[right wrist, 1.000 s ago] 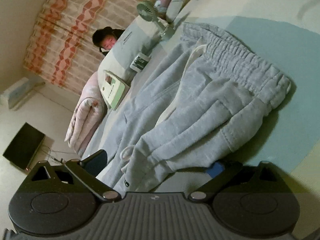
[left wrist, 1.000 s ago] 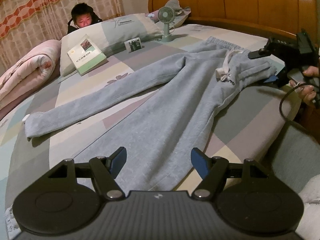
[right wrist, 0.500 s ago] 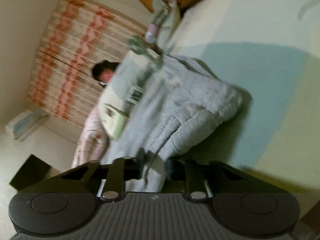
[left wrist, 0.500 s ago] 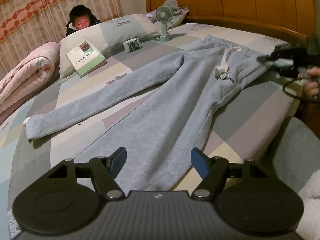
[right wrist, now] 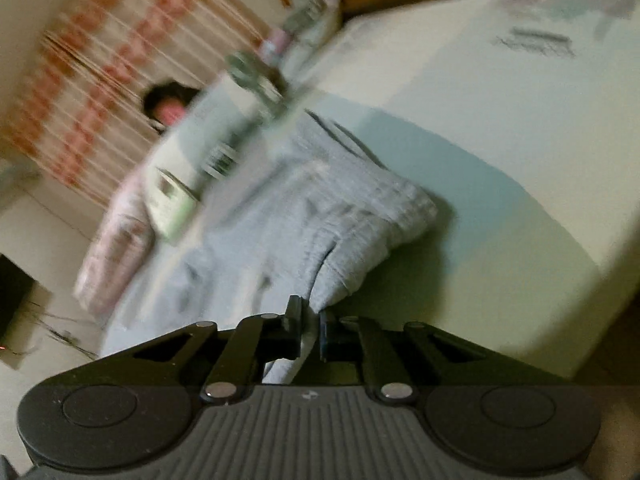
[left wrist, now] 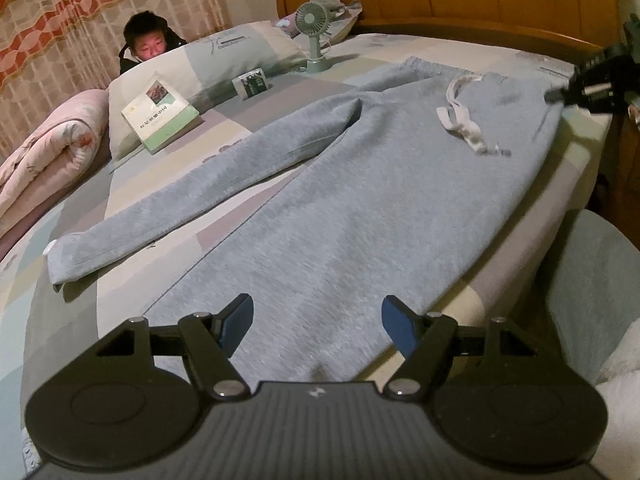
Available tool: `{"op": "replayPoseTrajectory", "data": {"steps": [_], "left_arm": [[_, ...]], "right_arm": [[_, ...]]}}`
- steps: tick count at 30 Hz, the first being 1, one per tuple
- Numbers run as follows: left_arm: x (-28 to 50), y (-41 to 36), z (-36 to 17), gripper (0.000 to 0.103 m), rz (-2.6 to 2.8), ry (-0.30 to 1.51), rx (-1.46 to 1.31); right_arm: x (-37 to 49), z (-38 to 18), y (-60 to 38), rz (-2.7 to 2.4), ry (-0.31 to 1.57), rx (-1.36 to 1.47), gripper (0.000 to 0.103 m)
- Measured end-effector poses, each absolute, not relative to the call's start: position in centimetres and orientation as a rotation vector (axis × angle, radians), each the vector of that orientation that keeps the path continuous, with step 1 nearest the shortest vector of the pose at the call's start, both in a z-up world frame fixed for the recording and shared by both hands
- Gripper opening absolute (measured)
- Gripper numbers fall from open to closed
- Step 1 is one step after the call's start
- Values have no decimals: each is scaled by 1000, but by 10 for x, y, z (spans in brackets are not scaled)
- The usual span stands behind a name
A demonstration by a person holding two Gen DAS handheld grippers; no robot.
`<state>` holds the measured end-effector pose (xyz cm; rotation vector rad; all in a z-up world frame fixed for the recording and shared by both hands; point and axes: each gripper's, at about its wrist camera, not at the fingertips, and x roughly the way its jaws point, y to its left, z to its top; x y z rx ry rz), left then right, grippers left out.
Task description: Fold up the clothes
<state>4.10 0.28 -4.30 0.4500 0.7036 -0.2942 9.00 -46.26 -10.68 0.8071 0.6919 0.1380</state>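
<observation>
Sweatpants (left wrist: 360, 200) lie flatter on the bed (left wrist: 120, 216) since our right claw (right wrist: 310, 332) closed on the waistband corner; left claw (left wrist: 316, 320) hangs open, so folding can start.

We hold our left gripper (left wrist: 316, 322) tilted downward, jaws wide apart and empty; our right gripper (right wrist: 310, 330) has its jaws pinched nearly together on cloth.

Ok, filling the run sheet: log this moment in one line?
right gripper: shut on sweatpants waist corner | left gripper: open over leg | stage: fold starting
</observation>
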Motion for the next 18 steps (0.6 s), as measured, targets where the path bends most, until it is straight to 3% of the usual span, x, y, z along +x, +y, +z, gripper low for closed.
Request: {"op": "replayPoseTrajectory", "data": {"steps": [3, 5, 8, 12, 18], "left_arm": [[41, 3, -44, 72, -293, 706, 457], [41, 4, -45, 72, -291, 710, 457], [43, 5, -47, 72, -288, 714, 460], [45, 2, -46, 72, -295, 713, 462], [46, 0, -47, 72, -295, 721, 468]], "right_arm": [[82, -117, -469, 87, 722, 824, 20], [75, -118, -477, 81, 691, 870, 35], [70, -118, -490, 54, 642, 917, 45], [84, -121, -502, 5, 621, 954, 53], [121, -128, -492, -61, 631, 912, 55]]}}
